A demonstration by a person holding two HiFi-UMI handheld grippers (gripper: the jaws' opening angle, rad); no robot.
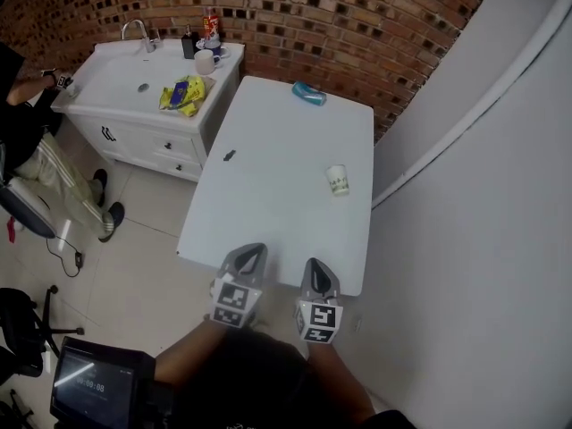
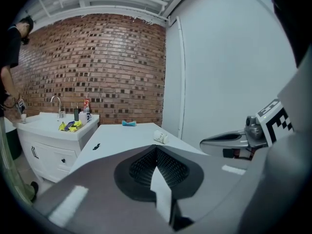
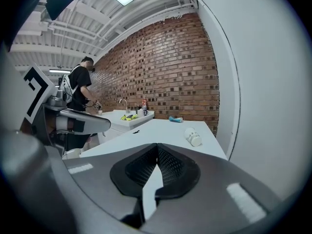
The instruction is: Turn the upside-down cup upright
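A small white paper cup (image 1: 338, 180) with green print rests on the right side of the white table (image 1: 268, 204), well beyond both grippers. In the gripper views the cup (image 3: 192, 136) (image 2: 161, 137) looks tipped over on its side; I cannot tell its exact pose. My left gripper (image 1: 253, 250) (image 2: 157, 149) and right gripper (image 1: 315, 264) (image 3: 157, 145) hover side by side over the table's near edge, pointing at the far end. Both are shut with nothing between the pads.
A teal object (image 1: 308, 94) lies at the table's far end, a small black item (image 1: 229, 155) near its left edge. A white sink cabinet (image 1: 143, 83) with mug and yellow packets stands to the left, with a person (image 1: 27, 141) beside it. A white wall (image 1: 483, 195) runs along the right.
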